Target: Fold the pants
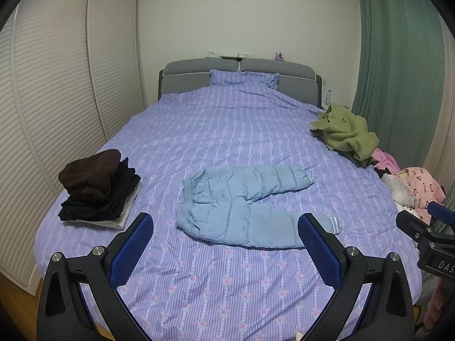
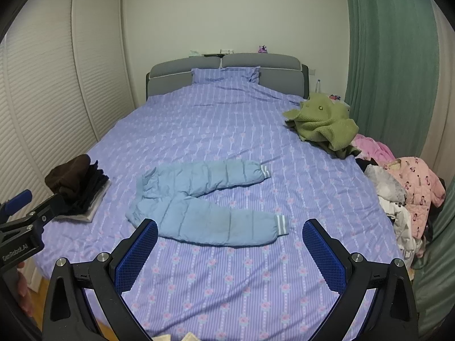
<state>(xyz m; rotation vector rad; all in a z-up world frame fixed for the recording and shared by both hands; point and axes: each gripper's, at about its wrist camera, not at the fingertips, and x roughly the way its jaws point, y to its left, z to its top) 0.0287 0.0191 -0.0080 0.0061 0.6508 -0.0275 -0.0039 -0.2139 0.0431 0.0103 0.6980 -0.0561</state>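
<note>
Light blue padded pants (image 1: 241,201) lie spread flat on the purple striped bed cover (image 1: 227,130), waistband to the left, two legs splayed to the right with striped cuffs. They also show in the right wrist view (image 2: 204,201). My left gripper (image 1: 224,223) is open and empty, hovering above the bed in front of the pants. My right gripper (image 2: 229,228) is open and empty, also in front of the pants, near the lower leg. The right gripper's body shows at the right edge of the left wrist view (image 1: 426,236).
A stack of folded dark clothes (image 1: 99,187) sits at the bed's left edge. A green garment (image 1: 345,133) and a pile of pink and white clothes (image 1: 412,190) lie along the right edge. Louvred wardrobe doors (image 1: 51,99) stand left, a green curtain (image 1: 398,56) right.
</note>
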